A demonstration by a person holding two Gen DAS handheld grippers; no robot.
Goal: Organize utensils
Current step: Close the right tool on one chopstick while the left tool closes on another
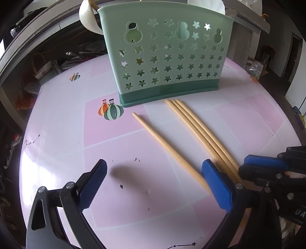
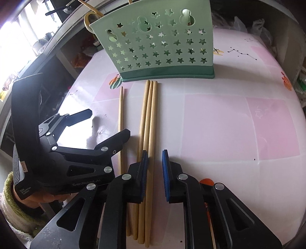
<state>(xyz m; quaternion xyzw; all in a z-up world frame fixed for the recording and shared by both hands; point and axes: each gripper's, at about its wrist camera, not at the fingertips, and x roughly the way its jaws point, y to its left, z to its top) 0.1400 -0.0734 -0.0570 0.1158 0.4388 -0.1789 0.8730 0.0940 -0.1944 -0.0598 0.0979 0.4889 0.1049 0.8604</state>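
Note:
A green star-pierced utensil holder (image 1: 168, 57) (image 2: 162, 44) stands at the back of the pink table. In front of it lie three wooden chopsticks side by side (image 1: 198, 130) (image 2: 148, 115) and a single chopstick (image 1: 162, 145) (image 2: 120, 111) to their left. My right gripper (image 2: 155, 166) (image 1: 243, 165) sits low over the near ends of the three. Its blue pads are narrowly apart with the rightmost chopstick between them, and the right pad stands clear of it. My left gripper (image 1: 155, 183) (image 2: 109, 122) is wide open beside the single chopstick, holding nothing.
A white ladle (image 1: 88, 17) sticks out of the holder. Cluttered shelves (image 1: 47, 63) run along the table's left side, and plastic bags (image 2: 254, 26) lie past the far right edge. A hand in a green cuff (image 2: 11, 191) holds the left gripper. Something orange (image 2: 205, 181) shows under my right finger.

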